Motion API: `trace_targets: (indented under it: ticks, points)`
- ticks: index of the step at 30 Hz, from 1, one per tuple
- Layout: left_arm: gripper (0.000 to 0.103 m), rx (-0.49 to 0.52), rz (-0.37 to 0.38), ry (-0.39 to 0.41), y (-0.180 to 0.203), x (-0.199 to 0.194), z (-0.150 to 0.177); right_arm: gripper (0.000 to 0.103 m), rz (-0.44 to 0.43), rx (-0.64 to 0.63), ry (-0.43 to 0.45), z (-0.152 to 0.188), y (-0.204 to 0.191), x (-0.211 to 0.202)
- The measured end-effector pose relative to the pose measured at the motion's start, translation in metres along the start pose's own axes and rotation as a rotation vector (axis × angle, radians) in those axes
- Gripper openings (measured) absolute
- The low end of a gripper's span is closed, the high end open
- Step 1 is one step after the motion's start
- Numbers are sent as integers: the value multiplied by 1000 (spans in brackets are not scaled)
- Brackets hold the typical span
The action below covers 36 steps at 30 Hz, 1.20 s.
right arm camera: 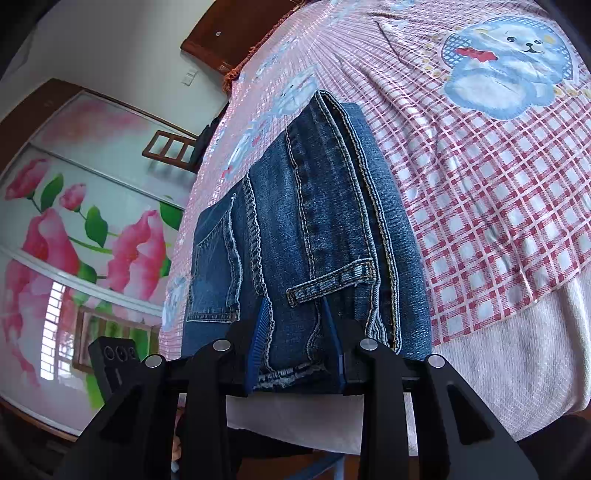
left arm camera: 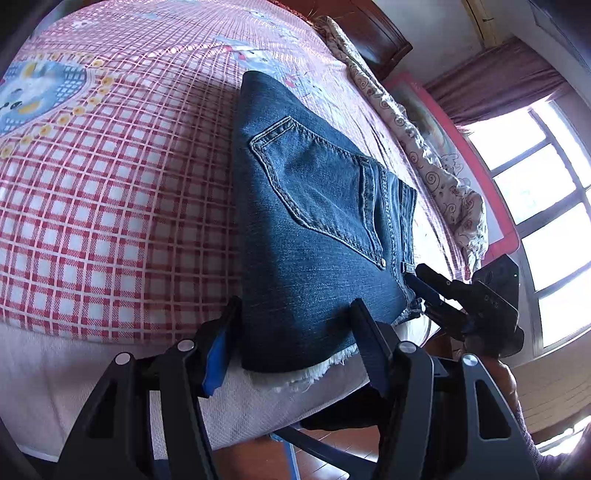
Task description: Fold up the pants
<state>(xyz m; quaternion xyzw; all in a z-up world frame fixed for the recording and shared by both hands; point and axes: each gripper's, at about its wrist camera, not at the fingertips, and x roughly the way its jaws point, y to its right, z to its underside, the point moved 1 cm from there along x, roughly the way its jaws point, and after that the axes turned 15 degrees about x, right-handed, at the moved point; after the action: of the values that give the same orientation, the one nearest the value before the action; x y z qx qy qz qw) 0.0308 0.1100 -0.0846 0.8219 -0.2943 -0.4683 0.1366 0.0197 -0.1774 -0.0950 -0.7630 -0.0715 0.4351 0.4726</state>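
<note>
Folded blue jeans [left arm camera: 314,203] lie on the red-checked bedsheet [left arm camera: 110,184] with their near end at the bed's edge. My left gripper [left arm camera: 295,306] straddles the near left part of that stack. Its left finger stands beside the fold edge, its right finger lies over the flat denim, and nothing bunches between them, so it is open. In the right wrist view my right gripper [right arm camera: 295,306] is shut on the jeans [right arm camera: 314,203] at the seamed end by a belt loop. The left wrist view shows the right gripper [left arm camera: 421,280] at the jeans' right corner.
A crumpled patterned blanket [left arm camera: 424,158] lies along the bed's far side below a dark wooden headboard [left arm camera: 376,33]. The white mattress side [left arm camera: 74,362] drops to a wooden floor [left arm camera: 554,387]. There is a bright window [left arm camera: 546,184] and a flower-painted wardrobe [right arm camera: 74,240].
</note>
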Motion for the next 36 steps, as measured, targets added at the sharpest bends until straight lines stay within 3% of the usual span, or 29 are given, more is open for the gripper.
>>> trace_targets:
  ticks: [5,7,9,11,14,21,24,29,34,36]
  points:
    - [36,67,-104,-54,16,7,-3,29,12,-5,-4,0,-2,1]
    - [33,75,-132,-65,21,9,-7,33,34,-34,-8,0,-12,-3]
    - [32,88,-157,-76,28,12,-12,50,21,-60,49,-4,-18,-20]
    - [31,87,-166,-91,30,14,-16,51,-21,-40,117,-15,-14,-40]
    - [31,103,-181,-105,32,18,-19,51,17,-5,157,-37,1,-54]
    - [31,121,-221,-116,46,34,-32,52,28,58,53,-49,30,-19]
    - [32,119,-231,-120,52,41,-35,56,8,29,44,-45,23,-11]
    - [32,116,-235,-121,53,47,-35,56,71,-64,-28,-30,1,3]
    - [33,109,-227,-114,46,47,-31,53,-30,-85,-76,-28,-13,3]
    - [33,110,-225,-112,42,44,-28,53,34,-76,-84,-30,-6,10]
